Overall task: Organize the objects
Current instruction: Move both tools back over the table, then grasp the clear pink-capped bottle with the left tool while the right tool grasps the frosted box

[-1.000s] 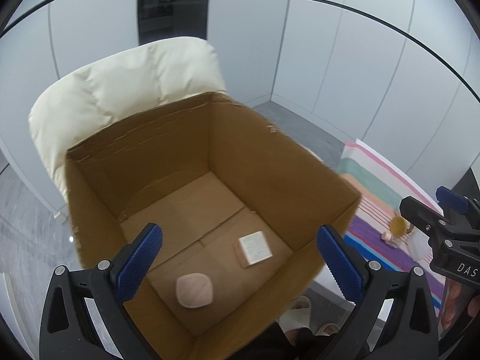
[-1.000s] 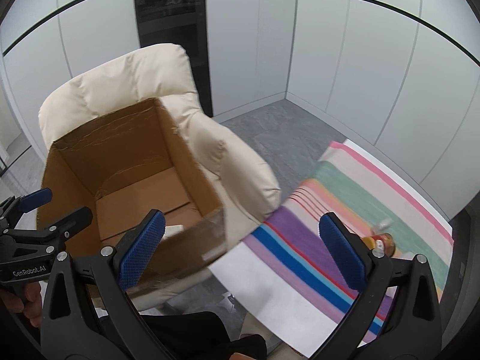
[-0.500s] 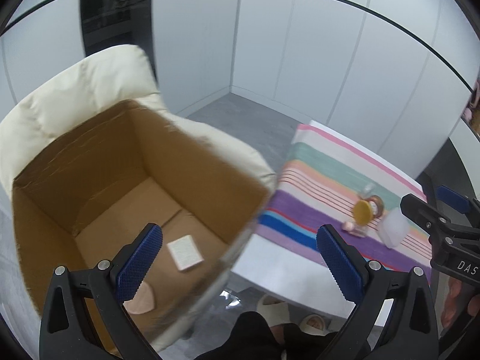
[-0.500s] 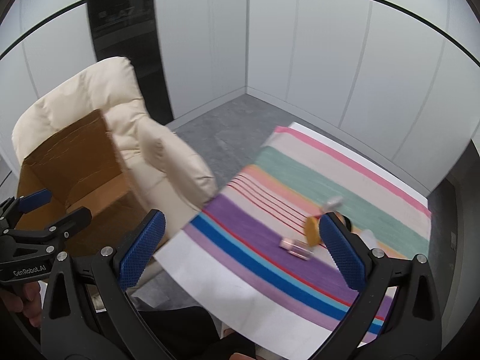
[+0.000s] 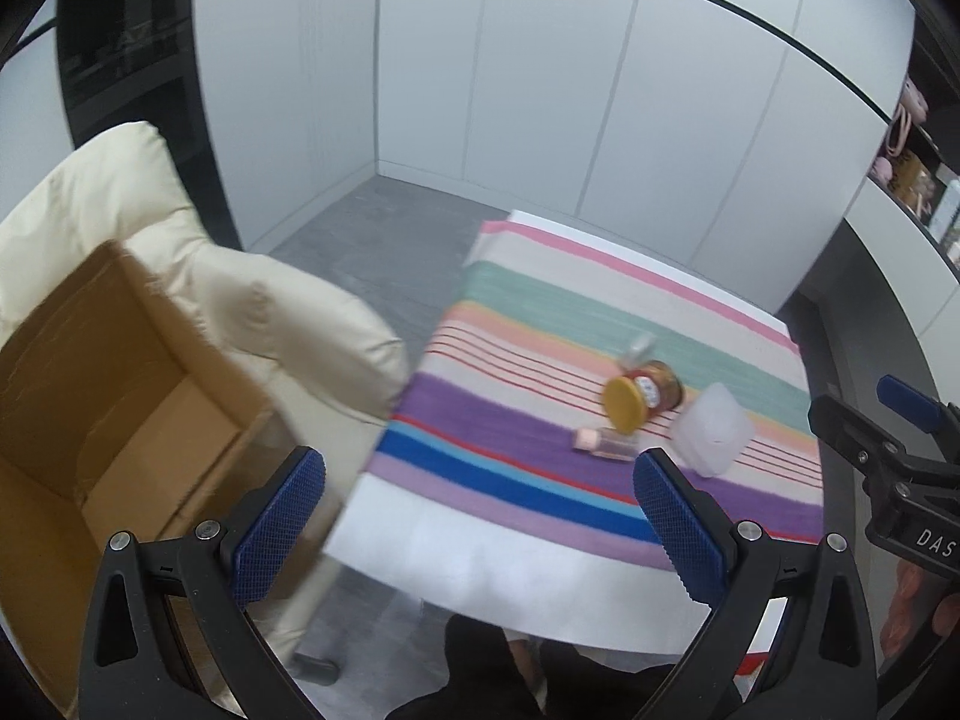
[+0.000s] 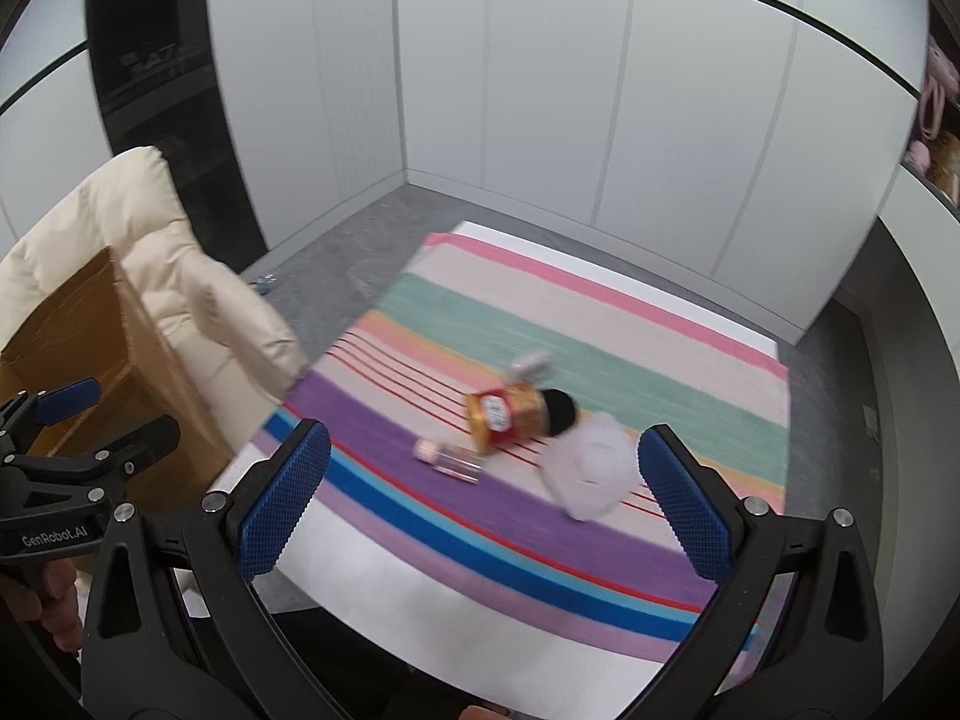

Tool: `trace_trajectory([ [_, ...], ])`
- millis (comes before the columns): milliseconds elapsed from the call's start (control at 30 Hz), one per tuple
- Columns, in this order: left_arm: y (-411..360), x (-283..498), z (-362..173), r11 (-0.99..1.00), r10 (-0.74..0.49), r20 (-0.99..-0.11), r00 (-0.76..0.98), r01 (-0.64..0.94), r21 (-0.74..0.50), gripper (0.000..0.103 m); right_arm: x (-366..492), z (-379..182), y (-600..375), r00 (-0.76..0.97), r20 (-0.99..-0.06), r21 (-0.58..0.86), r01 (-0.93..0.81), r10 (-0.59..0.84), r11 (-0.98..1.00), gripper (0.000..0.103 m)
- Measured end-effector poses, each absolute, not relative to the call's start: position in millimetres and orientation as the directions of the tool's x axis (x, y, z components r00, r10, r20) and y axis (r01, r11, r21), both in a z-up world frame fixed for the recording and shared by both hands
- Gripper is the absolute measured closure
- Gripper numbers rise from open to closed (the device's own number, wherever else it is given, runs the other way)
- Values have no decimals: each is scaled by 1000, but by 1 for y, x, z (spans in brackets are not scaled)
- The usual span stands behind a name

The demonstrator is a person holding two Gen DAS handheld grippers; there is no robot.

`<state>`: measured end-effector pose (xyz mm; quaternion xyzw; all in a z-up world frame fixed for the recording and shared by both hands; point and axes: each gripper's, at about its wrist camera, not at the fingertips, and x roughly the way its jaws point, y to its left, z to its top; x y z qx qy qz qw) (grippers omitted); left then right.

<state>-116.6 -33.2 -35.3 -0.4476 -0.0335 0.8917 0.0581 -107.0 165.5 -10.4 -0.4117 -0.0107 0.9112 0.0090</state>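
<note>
Both views are swung away from the open brown cardboard box (image 5: 108, 420) toward the striped cloth-covered table (image 5: 540, 516). The box, central in the left wrist view a second ago, is now pushed to 9 o'clock, and its contents are cut out of sight. The yellow-lidded amber jar (image 5: 642, 399), the small clear pink-capped bottle (image 5: 603, 443) and the translucent white plastic container (image 5: 711, 437), formerly at the 3 o'clock edge, are now brought toward centre, between the blue pads.
</note>
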Motion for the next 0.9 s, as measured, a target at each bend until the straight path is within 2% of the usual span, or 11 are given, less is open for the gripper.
trace_trajectory([
  [433,24,-141,-59,-979,191,-818,-542,-165,-120,0,-94,-30,245,-623,-771,-79,-116,134,-990,0],
  [633,37,-158,-113,-981,178,-887,-425,-143,-128,1,-97,-77,273,-560,-824,-51,-81,88,-995,0],
  [900,74,-176,-167,-975,151,-913,-380,-211,-73,1,-127,-140,290,-479,-876,-35,-58,59,-998,0],
])
